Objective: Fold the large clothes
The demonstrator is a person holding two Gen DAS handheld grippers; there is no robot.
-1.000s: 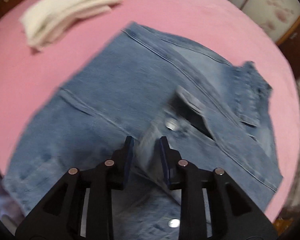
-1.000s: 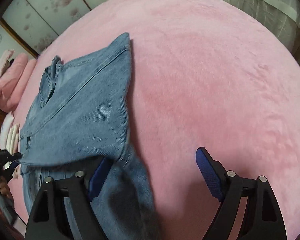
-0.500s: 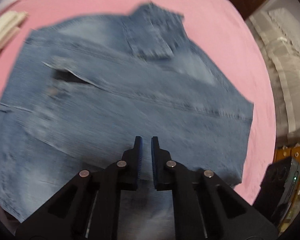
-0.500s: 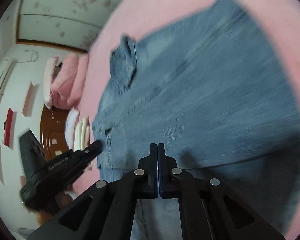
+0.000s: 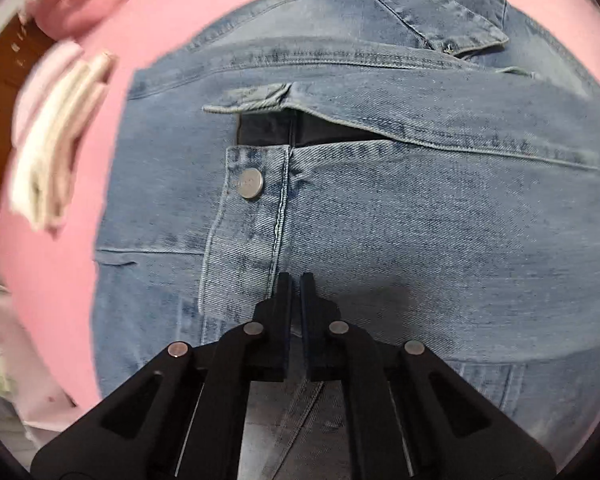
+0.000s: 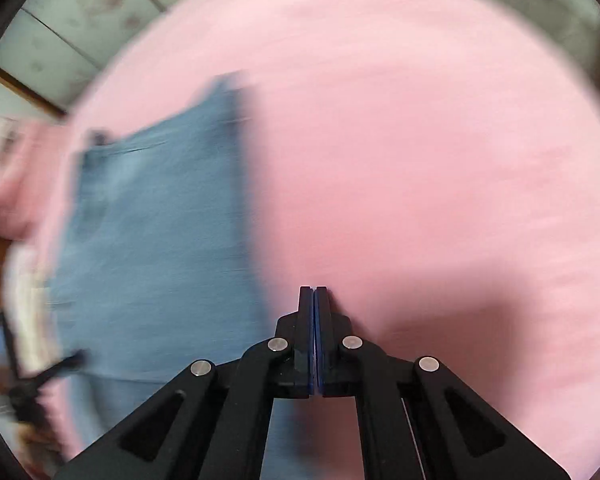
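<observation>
Surface: a pink plush bedspread [image 5: 156,40] fills both views. In the left wrist view a brown wooden furniture edge [image 5: 4,80] sits at the far left. In the right wrist view, pale panels with a faint floral print [image 6: 76,12] occupy the upper left corner; that view is motion-blurred.

Task item: a light blue denim jacket [image 5: 420,220] lies spread on the bedspread. In the left wrist view it takes up the centre and right of the frame. Collar [image 5: 432,4] at the top right. Below it, a breast pocket flap [image 5: 260,100] is lifted, with dark lining showing underneath. One silver metal button [image 5: 251,183] sits on the placket, left of centre. In the right wrist view the jacket [image 6: 160,240] is a blurred blue area in the left half of the frame, with bare pink to its right.

Other items: a stack of folded cream-white cloth [image 5: 56,140] lies on the bedspread at the left edge of the left wrist view, apart from the jacket.

Left gripper [image 5: 296,280], black with dark pads: lower centre of its frame, over the denim just beside the placket seam. Jaws drawn nearly together with a thin slit between them; whether any fabric is caught in that slit cannot be made out.

Right gripper [image 6: 314,292], black with blue pads: lower centre of its frame, over bare pink bedspread just right of the jacket's edge. Pads pressed flat against each other, nothing between them. Its shadow falls on the bedspread to the right.
</observation>
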